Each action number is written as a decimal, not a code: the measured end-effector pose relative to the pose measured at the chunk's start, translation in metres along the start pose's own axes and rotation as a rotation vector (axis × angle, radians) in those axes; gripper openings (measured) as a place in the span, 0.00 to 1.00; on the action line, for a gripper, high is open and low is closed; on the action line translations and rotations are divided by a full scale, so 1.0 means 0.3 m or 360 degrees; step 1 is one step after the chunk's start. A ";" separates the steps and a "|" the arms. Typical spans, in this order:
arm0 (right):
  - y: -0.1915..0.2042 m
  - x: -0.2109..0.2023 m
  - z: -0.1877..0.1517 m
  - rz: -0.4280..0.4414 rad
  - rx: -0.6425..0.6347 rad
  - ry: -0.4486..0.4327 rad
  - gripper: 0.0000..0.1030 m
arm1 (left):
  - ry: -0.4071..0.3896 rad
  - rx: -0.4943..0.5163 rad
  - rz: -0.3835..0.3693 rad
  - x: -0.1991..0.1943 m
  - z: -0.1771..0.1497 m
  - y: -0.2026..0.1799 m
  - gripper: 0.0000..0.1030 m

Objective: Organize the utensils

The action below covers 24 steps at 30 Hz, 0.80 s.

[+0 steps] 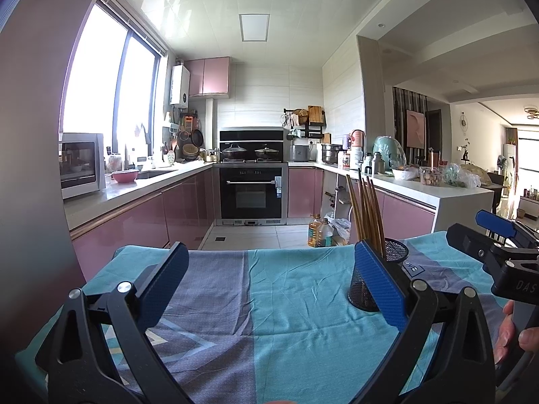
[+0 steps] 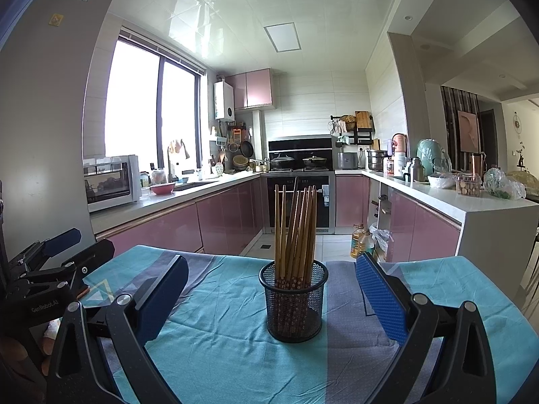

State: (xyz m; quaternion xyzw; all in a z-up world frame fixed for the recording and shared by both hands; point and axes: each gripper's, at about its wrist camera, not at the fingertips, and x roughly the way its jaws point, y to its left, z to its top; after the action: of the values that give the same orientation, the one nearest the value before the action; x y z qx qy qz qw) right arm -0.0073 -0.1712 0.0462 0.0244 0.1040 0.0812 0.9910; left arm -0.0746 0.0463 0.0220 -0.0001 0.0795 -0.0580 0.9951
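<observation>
A black mesh cup (image 2: 293,303) stands upright on the blue and grey tablecloth (image 2: 219,336). Several brown chopsticks (image 2: 294,232) stand in it. My right gripper (image 2: 271,269) is open and empty, with the cup between and just beyond its blue pads (image 2: 380,296). My left gripper (image 1: 269,259) is open and empty over the cloth (image 1: 286,303), left of the cup (image 1: 367,286), which its right finger partly hides. The chopsticks (image 1: 365,208) rise above that finger. The right gripper also shows at the right edge of the left wrist view (image 1: 498,239).
The table's far edge (image 1: 256,250) drops to the kitchen floor. Oil bottles (image 1: 320,232) stand on the floor beyond it. Pink cabinets and white counters (image 2: 454,198) run along both sides, with an oven (image 2: 299,198) at the back.
</observation>
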 end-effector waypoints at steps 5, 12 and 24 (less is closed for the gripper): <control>0.000 0.000 -0.001 0.0000 0.0001 0.0003 0.94 | -0.0001 0.0001 0.0004 0.000 -0.004 0.006 0.94; -0.002 -0.002 -0.003 -0.0003 0.0002 0.0002 0.94 | 0.0003 0.0000 0.0003 0.001 -0.002 0.006 0.94; -0.003 -0.004 -0.010 -0.0002 0.0006 0.0005 0.94 | 0.0004 0.0002 0.0002 0.002 -0.001 0.007 0.94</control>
State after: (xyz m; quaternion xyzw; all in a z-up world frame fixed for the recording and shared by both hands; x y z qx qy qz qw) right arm -0.0091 -0.1721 0.0436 0.0260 0.1056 0.0803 0.9908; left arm -0.0738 0.0483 0.0215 0.0007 0.0807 -0.0574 0.9951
